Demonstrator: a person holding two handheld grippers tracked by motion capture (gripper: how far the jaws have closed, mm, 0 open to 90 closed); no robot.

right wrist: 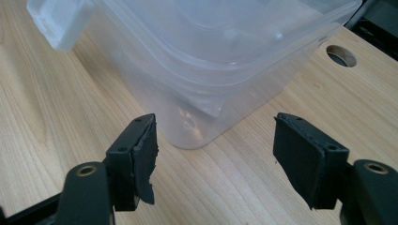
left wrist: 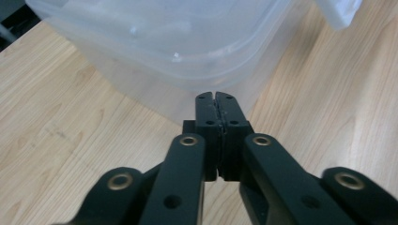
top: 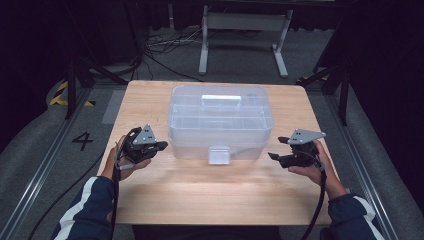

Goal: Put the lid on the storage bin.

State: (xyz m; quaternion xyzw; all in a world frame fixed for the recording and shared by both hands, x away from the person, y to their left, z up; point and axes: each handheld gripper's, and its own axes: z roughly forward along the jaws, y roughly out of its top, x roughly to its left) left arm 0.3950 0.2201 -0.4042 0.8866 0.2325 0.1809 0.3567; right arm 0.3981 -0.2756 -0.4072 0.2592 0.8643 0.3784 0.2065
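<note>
Left claw (top: 161,146) is clenched empty at the box's (top: 220,121) 8 o'clock; right claw (top: 278,148) gapes at 4. Box looks light, slick; take its top handle (top: 220,98).

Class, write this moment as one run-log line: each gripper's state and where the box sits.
left gripper: shut, empty, beside box | right gripper: open, empty, facing box corner | clear lidded box: closed, mid-table, untouched

Translucent glossy plastic box (top: 220,122), matt light wood table (top: 210,190)

Left claw (left wrist: 216,101) closed, right claw (right wrist: 213,154) agape
</note>
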